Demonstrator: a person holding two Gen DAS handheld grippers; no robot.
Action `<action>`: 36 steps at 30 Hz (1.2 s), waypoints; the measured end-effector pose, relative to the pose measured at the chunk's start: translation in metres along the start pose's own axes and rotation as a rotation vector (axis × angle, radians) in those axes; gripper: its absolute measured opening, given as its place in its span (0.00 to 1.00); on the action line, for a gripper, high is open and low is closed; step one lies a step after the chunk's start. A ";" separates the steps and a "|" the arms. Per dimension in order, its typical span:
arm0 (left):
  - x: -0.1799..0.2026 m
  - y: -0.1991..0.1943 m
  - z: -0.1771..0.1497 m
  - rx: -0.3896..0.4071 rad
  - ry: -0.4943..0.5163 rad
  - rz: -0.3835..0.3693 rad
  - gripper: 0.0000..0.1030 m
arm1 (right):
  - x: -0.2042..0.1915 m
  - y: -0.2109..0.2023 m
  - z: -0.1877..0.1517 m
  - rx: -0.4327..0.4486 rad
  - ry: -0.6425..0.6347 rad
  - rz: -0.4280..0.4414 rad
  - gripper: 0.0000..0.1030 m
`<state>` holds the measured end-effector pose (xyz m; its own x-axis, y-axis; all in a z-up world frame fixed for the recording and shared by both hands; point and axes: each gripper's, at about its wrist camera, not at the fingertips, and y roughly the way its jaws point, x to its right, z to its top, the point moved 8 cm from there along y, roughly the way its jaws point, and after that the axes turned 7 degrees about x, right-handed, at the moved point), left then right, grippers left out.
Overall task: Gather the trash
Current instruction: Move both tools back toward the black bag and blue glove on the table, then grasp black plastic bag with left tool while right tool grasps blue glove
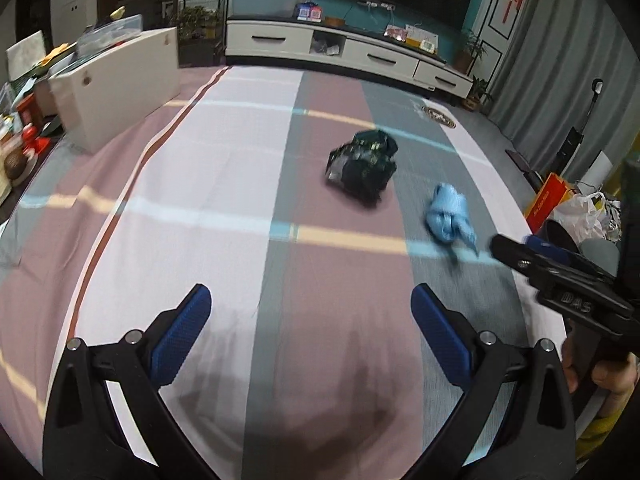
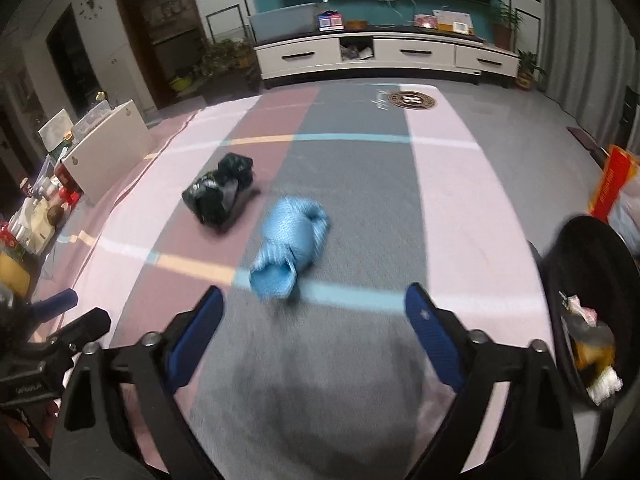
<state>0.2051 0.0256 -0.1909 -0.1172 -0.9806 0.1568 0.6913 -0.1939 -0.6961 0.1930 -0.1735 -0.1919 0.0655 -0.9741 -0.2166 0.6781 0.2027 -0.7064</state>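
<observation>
Progress: we judge the job partly done; the black bin (image 2: 588, 312) at the right edge already holds scraps, and two pieces remain on the striped bed (image 1: 200, 184).
Blue wad (image 2: 290, 240): crumpled, pale blue, just ahead of our right claw (image 2: 314, 308).
Black bundle (image 2: 218, 194): dark, crinkled, farther left.
Right claw: spread, empty.
Left claw (image 1: 310, 312): spread, empty.

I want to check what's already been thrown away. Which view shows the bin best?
The right wrist view: the black bin stands open at the right edge, with wrappers visible inside. The left wrist view shows only a sliver of its dark rim behind the right gripper, nothing of its contents.
</observation>
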 end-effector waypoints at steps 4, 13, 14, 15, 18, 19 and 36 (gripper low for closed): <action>0.009 0.015 0.017 0.029 0.017 -0.027 0.97 | -0.009 0.031 0.012 -0.021 0.002 0.048 0.67; 0.018 0.044 0.042 0.042 0.008 -0.067 0.97 | -0.012 0.060 0.020 -0.031 -0.001 0.060 0.25; 0.021 0.046 0.045 0.044 0.006 -0.072 0.97 | -0.009 0.056 0.021 -0.017 0.012 0.053 0.24; 0.023 0.049 0.048 0.046 0.006 -0.078 0.97 | -0.005 0.051 0.023 0.000 0.024 0.037 0.24; 0.030 0.057 0.056 0.053 0.016 -0.078 0.97 | 0.005 0.034 0.025 0.040 0.049 0.021 0.24; 0.033 0.062 0.059 0.050 0.021 -0.076 0.97 | 0.008 0.030 0.025 0.048 0.052 0.018 0.24; 0.043 0.098 0.056 0.008 0.070 -0.030 0.33 | 0.042 -0.005 0.003 0.053 0.113 0.006 0.24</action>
<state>0.3082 -0.0344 -0.2133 -0.1875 -0.9739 0.1283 0.6926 -0.2237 -0.6858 0.1946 -0.2160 -0.1950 -0.0111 -0.9547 -0.2974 0.7158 0.2001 -0.6690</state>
